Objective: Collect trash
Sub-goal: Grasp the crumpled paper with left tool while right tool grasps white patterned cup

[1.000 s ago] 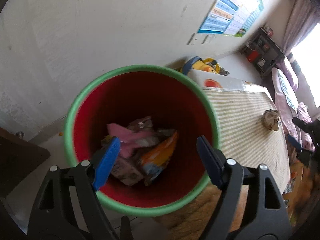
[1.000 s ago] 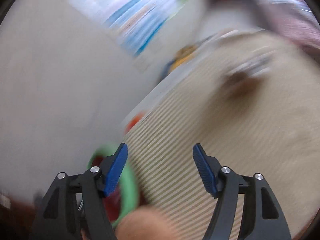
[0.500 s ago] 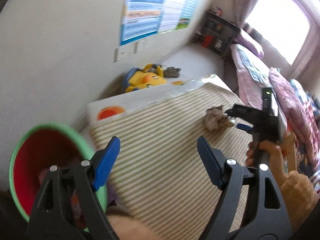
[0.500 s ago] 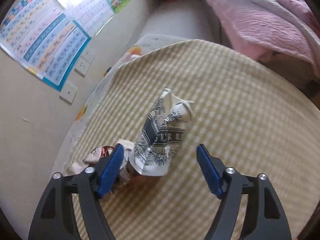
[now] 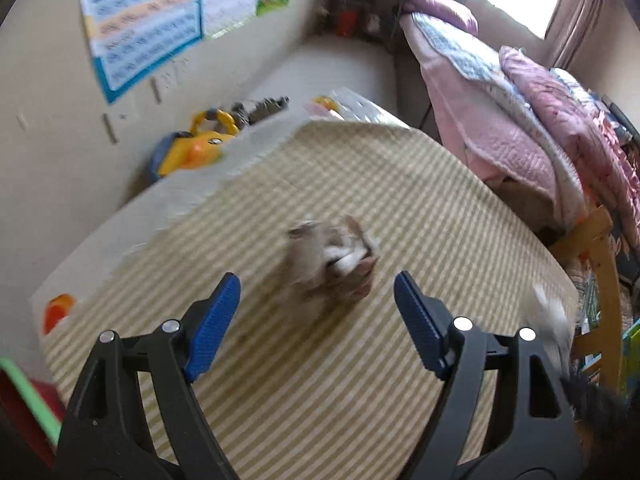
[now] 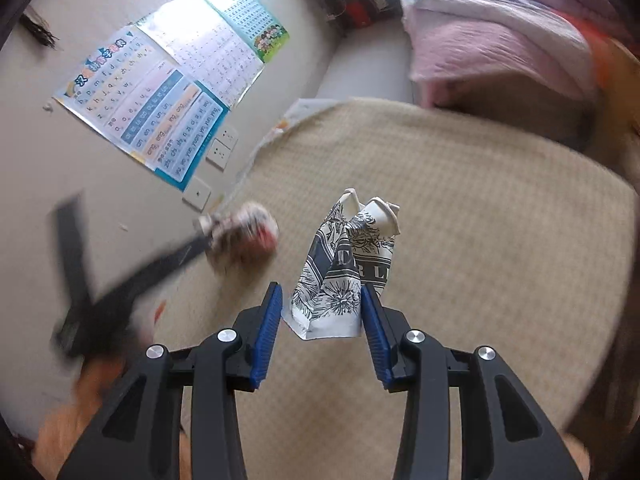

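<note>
left wrist view: left gripper (image 5: pixel 317 316) gapes wide, empty, hovering over a blurred crumpled wad (image 5: pixel 333 258) that lies on the striped tablecloth (image 5: pixel 400 200), wad just ahead of the fingers & not touched. bin (image 5: pixel 24 394) edge shows bottom left.

right wrist view: right gripper (image 6: pixel 322 330) narrowed around the printed carton (image 6: pixel 346 270), pads flanking its base; can't tell if they grip yet. step looks like the pickup phase w/ both pieces. next prob needs left to drop lower, then squeeze.
</note>
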